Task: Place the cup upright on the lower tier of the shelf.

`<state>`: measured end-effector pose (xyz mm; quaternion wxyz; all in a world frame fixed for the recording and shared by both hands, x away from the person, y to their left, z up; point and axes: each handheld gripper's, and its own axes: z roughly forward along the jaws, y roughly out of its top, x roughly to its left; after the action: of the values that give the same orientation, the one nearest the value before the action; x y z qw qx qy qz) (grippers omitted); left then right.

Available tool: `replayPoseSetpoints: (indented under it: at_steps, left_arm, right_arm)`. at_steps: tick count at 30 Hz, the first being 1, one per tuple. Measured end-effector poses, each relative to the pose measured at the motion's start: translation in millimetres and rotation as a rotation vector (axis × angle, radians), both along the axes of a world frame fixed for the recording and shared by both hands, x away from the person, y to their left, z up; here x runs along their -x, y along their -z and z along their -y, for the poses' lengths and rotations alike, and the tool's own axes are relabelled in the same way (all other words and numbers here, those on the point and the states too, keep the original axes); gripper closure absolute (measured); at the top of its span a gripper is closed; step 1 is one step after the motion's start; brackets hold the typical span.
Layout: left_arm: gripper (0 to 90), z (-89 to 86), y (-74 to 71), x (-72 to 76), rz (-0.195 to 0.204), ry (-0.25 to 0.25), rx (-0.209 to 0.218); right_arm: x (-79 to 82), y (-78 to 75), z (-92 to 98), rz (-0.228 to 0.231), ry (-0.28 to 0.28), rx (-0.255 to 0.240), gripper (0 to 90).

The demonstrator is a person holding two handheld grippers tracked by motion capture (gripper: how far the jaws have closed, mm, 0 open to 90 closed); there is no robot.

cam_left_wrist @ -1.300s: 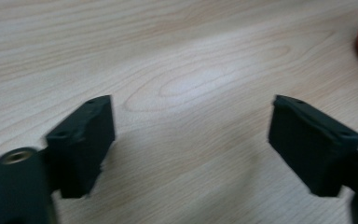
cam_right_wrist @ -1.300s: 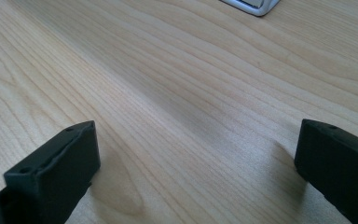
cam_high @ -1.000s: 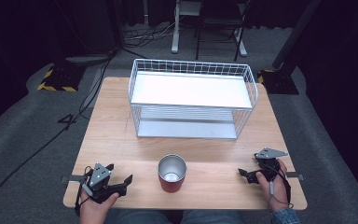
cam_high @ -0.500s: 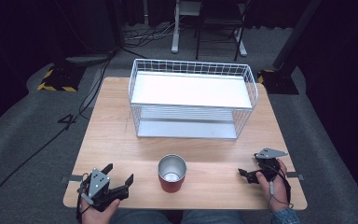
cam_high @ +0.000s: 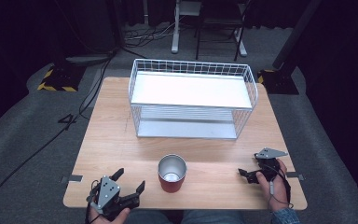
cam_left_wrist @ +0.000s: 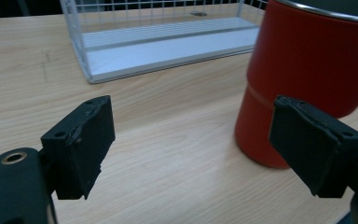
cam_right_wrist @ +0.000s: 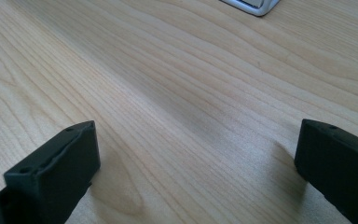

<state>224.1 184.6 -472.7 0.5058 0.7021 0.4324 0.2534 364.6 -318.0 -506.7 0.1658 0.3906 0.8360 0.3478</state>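
Left tool point(cam_high: 127, 188) has shifted along the near bench point(cam_high: 121, 140) edge toward the red cup point(cam_high: 172, 173), jaws spread and empty, cup just ahead-right of its tips point(cam_left_wrist: 307, 79), so a grasp looks imminent; right tool point(cam_high: 248, 173) unmoved, jaws apart, empty.

Red cylindrical metal cup w/ silvery rim point(cam_left_wrist: 303, 79): top and right side cut off by the left gripper view's edge; part of its lower wall is covered by a black jaw. White wire basket w/ two flat shelves point(cam_left_wrist: 168, 37): upper part cropped there; only one corner point(cam_right_wrist: 254, 5) is seen in the right gripper view. Left hand point(cam_high: 103, 213): cut by the high view's bottom edge.
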Motion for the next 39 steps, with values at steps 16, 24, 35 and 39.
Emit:
replayPoseSetpoints:
  at_steps: [16, 24, 35, 39]
  left_arm:
    - [14.9, 35.9, -0.4, -2.3, -0.007, 0.132, -0.007]
    - [14.9, 53.6, 2.8, -9.2, -0.029, 0.198, -0.020]
    - [14.3, 71.8, 11.7, -21.5, -0.065, 0.227, -0.060]
    - [12.7, 79.6, 15.7, -27.3, -0.084, 0.230, -0.093]
  right_arm:
    - [0.0, 0.0, 0.0, 0.000, 0.000, 0.000, 0.4]
    - [-0.1, 0.0, 0.0, 0.000, 0.000, 0.000, 0.4]
    - [-2.1, -0.1, -0.6, 0.000, 0.005, 0.000, 0.4]
    - [-2.0, -0.1, -0.6, 0.000, 0.005, 0.000, 0.4]
